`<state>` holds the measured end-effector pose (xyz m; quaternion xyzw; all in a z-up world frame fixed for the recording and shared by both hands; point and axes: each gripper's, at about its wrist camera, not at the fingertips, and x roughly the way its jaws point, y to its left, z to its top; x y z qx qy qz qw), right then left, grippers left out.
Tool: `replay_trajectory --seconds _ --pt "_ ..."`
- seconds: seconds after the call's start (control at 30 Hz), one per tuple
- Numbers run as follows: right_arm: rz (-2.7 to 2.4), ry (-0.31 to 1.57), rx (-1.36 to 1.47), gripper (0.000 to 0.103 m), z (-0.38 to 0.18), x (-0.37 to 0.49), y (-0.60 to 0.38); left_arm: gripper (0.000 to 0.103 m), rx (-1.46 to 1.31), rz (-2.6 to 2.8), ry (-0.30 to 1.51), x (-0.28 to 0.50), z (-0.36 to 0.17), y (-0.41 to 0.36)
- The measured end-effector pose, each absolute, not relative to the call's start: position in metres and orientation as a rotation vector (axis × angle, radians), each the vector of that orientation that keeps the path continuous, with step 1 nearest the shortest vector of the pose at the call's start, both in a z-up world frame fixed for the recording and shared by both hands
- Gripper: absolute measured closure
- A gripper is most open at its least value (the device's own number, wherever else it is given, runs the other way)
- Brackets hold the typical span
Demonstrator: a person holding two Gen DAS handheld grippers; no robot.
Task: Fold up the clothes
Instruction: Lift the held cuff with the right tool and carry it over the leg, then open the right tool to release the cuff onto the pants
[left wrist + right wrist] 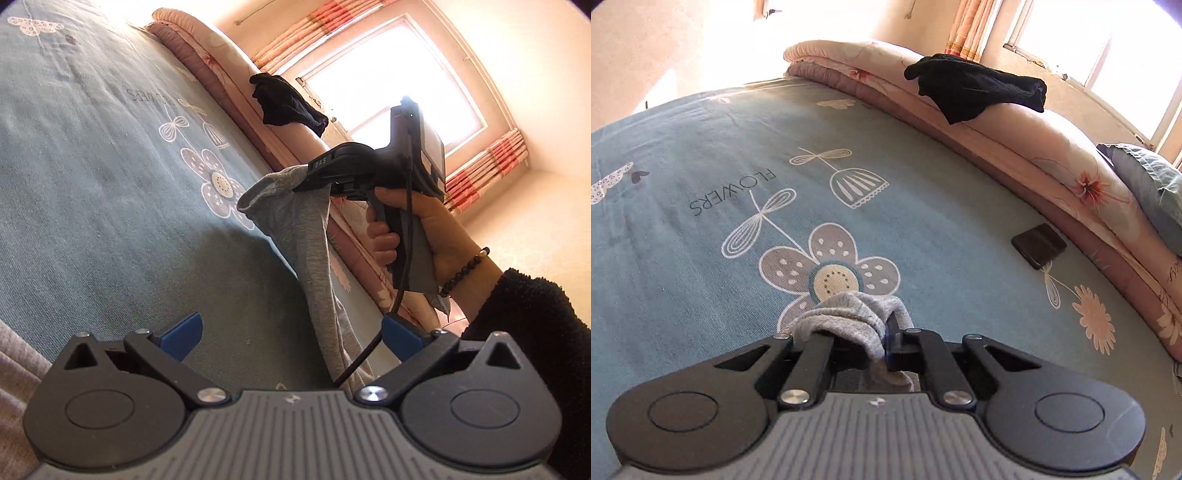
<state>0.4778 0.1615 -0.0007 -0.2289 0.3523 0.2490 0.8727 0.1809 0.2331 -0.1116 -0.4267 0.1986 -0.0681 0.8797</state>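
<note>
Right gripper: my jaws are clamped on a bunched edge of the grey garment, so the cloth hangs free below instead of lying crumpled
Left gripper: my blue pads stand wide apart with nothing between them, facing the hanging cloth, probably ready to catch a lower edge
Grey garment: lifted above the blue bedsheet, pinched at its top and trailing down past my left fingers; whether it is being shaken out or gathered into a fold I can't judge
Black garment: draped over the pink quilt rolled along the far side of the bed, well apart from my work
Left view only: the hand squeezing the right grip, a bead bracelet, a dark fuzzy sleeve, and the full hang of the cloth
Right view only: a dark phone lying on the sheet near the quilt, and a blue pillow at the far right
</note>
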Motion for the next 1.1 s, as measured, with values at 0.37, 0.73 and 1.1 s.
replay_trajectory --seconds 0.37,0.73,1.1 --pt "0.734 0.843 -0.456 0.067 -0.015 0.453 0.186 0.001 -0.855 -0.146 0.384 0.183 -0.107 0.232" --pt "0.761 0.783 -0.41 0.037 0.03 0.444 0.148 0.001 -0.828 -0.36 0.304 0.181 -0.101 0.222" --pt "0.59 0.724 -0.524 0.029 0.061 0.435 0.067 0.001 -0.859 -0.506 0.255 0.183 -0.101 0.219"
